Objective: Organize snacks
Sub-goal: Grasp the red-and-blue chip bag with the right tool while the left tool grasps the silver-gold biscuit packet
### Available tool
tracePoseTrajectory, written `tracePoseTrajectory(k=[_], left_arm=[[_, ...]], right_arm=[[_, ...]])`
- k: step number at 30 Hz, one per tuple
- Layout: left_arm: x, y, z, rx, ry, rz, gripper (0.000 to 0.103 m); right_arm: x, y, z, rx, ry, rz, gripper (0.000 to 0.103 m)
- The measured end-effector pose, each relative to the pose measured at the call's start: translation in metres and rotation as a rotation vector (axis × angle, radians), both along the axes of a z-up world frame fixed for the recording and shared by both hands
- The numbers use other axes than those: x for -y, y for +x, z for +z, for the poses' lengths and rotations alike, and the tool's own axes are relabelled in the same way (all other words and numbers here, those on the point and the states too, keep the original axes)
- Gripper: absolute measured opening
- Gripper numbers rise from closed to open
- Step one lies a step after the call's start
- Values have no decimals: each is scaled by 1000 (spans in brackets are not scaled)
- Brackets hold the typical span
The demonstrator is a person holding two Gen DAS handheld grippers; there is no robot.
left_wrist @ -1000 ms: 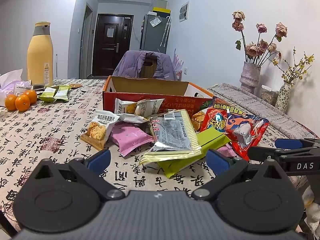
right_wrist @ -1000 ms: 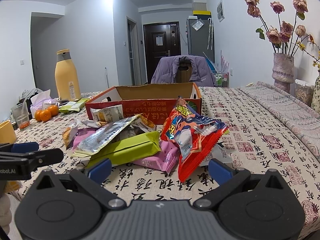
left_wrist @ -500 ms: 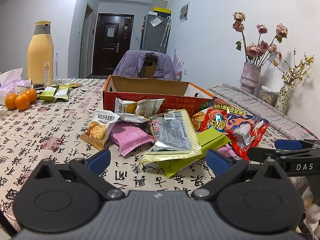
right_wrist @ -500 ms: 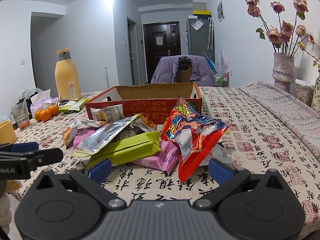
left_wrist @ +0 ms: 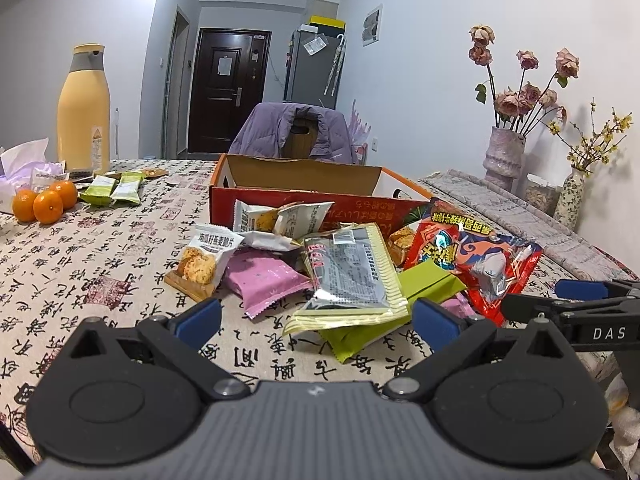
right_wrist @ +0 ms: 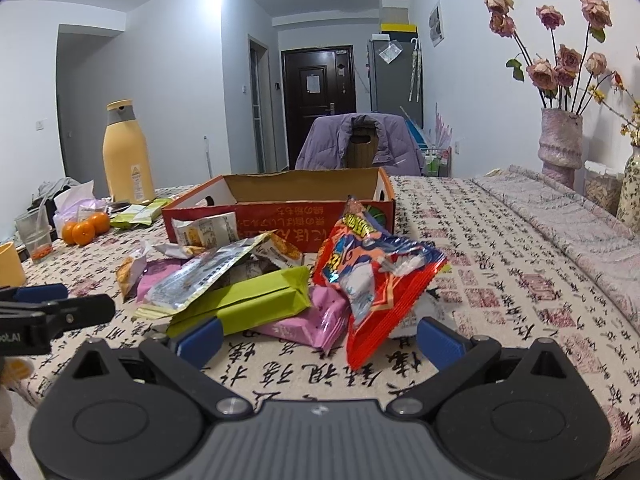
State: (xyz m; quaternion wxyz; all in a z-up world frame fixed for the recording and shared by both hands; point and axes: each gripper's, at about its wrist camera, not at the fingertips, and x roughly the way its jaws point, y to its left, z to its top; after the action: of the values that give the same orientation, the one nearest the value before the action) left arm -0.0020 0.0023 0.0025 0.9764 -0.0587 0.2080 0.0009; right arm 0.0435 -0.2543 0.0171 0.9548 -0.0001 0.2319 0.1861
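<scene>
Facing the heap of snack packets on the patterned tablecloth (left_wrist: 100, 264), we hold both tools low and short of it, each spread wide and gripping nothing: the left gripper (left_wrist: 316, 316) points at the silver packet (left_wrist: 348, 272) that lies on top of the green box (left_wrist: 424, 284), and the right gripper (right_wrist: 318, 338) sits just in front of the red chip bag (right_wrist: 372, 272) and the pink packet (right_wrist: 304, 324) under its edge. We judge this a starting stance, with the fingers parted so that either tool can close on the nearest packet without first shifting the pile. Behind the heap stands the open cardboard box (left_wrist: 296, 178), its red front wall touching the rearmost white packets (left_wrist: 280, 220); from what we can see, nothing shows above its rim, so it looks like the place where the snacks are meant to go, and the sorting seems not yet begun. A cracker packet (left_wrist: 204, 260) lies at the left edge of the heap, free of the others and easy to lift. The layered middle is less friendly: pulling the green box could drag the silver packet off with it. Off to the left, well apart, sit three oranges (left_wrist: 44, 202), a yellow bottle (left_wrist: 84, 108) and two small green packets (left_wrist: 114, 190).
</scene>
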Motion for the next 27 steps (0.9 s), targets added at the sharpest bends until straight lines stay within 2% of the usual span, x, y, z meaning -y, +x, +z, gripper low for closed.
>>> tracePoseTrajectory(k=[11,15,17,21,24,26,27], left_arm=[[-5,9,3,-3,6,28,103],[-8,13,3,-17,0,38,103],[-10,14,2,-22,-2,40,103],[-11,16,0,-32,1,46,103],[-13,19,-1,-40,-1,52,103],[-14,22,-2,-48,-3,55,103],[-14,23,-2,-52,-4,55,103]], right_arm=[[-1,38,16,105,-97,-35,102],[-6,63,16,108,-147,-25,100],[-8,79,14,82,-153,-6,90],[-8,107,6,2,-130,35,83],[-6,117,0,-42,-91,62,71],[-7,116,-2,-42,-82,80,60],[-10,114,-3,-37,-87,84,58]])
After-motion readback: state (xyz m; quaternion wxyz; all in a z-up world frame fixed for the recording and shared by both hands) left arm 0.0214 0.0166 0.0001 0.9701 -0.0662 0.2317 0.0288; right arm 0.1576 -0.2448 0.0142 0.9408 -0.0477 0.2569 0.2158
